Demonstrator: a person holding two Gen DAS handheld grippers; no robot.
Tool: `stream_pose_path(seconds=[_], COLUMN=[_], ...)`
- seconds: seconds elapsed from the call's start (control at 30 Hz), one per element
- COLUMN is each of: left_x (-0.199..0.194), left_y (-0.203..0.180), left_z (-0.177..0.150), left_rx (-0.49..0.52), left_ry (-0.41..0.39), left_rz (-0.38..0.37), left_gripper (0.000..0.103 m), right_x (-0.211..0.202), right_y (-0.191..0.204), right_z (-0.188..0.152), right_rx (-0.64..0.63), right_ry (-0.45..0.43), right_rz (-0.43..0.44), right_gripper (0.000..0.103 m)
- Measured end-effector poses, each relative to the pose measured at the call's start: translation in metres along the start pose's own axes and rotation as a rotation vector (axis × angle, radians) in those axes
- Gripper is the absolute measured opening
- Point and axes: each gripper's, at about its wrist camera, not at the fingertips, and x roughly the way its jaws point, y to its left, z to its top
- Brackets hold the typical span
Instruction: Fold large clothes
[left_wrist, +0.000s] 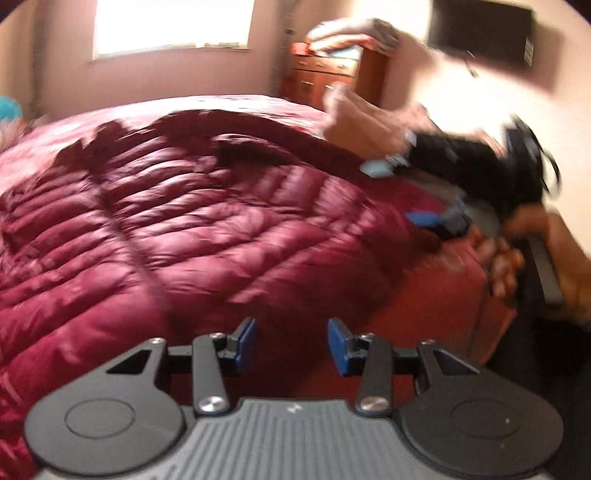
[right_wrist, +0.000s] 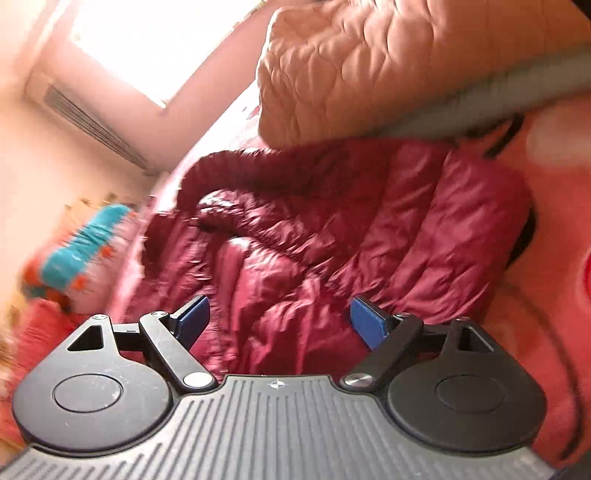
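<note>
We hold both tools empty over the bed (left_wrist: 424, 317). Our left gripper (left_wrist: 291, 345) has its blue pads parted to a moderate gap with nothing between them, and our right gripper (right_wrist: 279, 323) stands wider, also holding nothing.

The main risk we see is a poor first pinch. The maroon puffer jacket (left_wrist: 192, 229) is slick and thickly padded, so a shallow bite would likely take only the outer shell, and the fill could slide out as we lift. The left tool's narrower gap may not swallow a doubled quilted edge; we would probably need to widen it first. Both views are smeared with motion, so closing now could land us on the red bedcover just under the jacket instead, and that would drag the bedding along. In the left view our right tool sits ahead and to the right, over the jacket's far edge, so the two could cross paths if both aim for one corner.

The jacket spreads directly ahead of and below the left tool, lying fairly flat, its glossy stitched channels running across and a seam down the middle. Ahead of the right tool it looks bunched and rumpled (right_wrist: 332, 229), with a rolled edge at the far side, just short of a peach quilted cushion (right_wrist: 362, 62) beyond.
</note>
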Motion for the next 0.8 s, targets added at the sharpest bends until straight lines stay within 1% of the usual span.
stream_pose_path(seconds=[0.07, 0.13, 0.23, 0.33, 0.43, 0.5, 0.57, 0.67, 0.7, 0.8], left_x=[0.006, 0.012, 0.021, 0.032, 0.043, 0.053, 0.062, 0.073, 0.077, 0.088], left_y=[-0.017, -0.028, -0.038, -0.047, -0.056, -0.064, -0.073, -0.083, -0.084, -0.087], left_z=[0.0, 0.001, 0.004, 0.01, 0.019, 0.025, 0.03, 0.036, 0.038, 0.045], left_rx=[0.064, 0.103, 0.129, 0.149, 0.171, 0.209, 0.246, 0.273, 0.279, 0.296], left_ry=[-0.002, -0.004, -0.003, -0.008, -0.028, -0.029, -0.035, -0.046, -0.046, -0.048], left_rz=[-0.003, -0.004, 0.011, 0.029, 0.054, 0.097, 0.113, 0.134, 0.145, 0.188], left_gripper=[0.042, 0.042, 0.042, 0.042, 0.046, 0.05, 0.053, 0.061, 0.065, 0.07], right_x=[0.003, 0.005, 0.008, 0.011, 0.006, 0.009, 0.01, 0.013, 0.014, 0.011], right_y=[-0.006, -0.009, -0.009, -0.004, -0.002, -0.005, -0.005, -0.005, -0.004, -0.005], right_z=[0.003, 0.004, 0.005, 0.008, 0.013, 0.015, 0.018, 0.022, 0.022, 0.023], right_rx=[0.011, 0.008, 0.03, 0.036, 0.052, 0.07, 0.09, 0.127, 0.142, 0.168], right_ry=[0.042, 0.075, 0.121, 0.142, 0.143, 0.154, 0.167, 0.183, 0.189, 0.203], right_rz=[0.045, 0.084, 0.196, 0.293, 0.366, 0.415, 0.458, 0.505, 0.525, 0.566], right_gripper=[0.103, 0.103, 0.103, 0.103, 0.103, 0.103, 0.103, 0.103, 0.103, 0.103])
